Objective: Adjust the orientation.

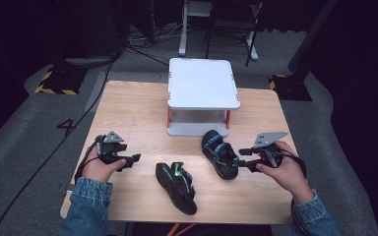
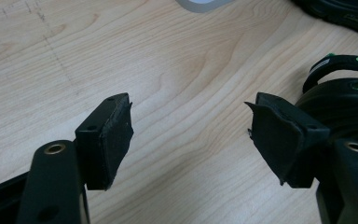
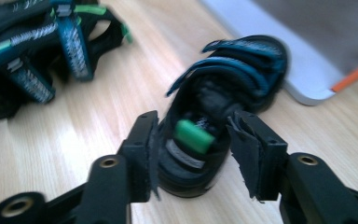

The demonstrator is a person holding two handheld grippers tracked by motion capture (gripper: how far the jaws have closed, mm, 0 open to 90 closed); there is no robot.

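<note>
White two-tier stand (image 1: 204, 83) at table's (image 1: 128, 108) far middle. Blue-strapped sandal (image 1: 220, 153) just in front of stand's right corner, flat on table. Right gripper (image 1: 243, 157) at sandal's heel end, jaws part open around heel, pads not pressing. Green-strapped sandal (image 1: 176, 187) front-left of stand, nearer person. Left gripper (image 1: 135, 160) left of green-strapped sandal, jaws wide, empty.

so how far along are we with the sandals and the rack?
Done: nothing placed yet; the white rack carries no sandal, and both lie on the table. In hand: the right gripper has its jaws around the heel of the right sandal, pads apparently not pressing. Left: grip it, move it, then the left sandal. The left gripper is open over bare wood.
</note>
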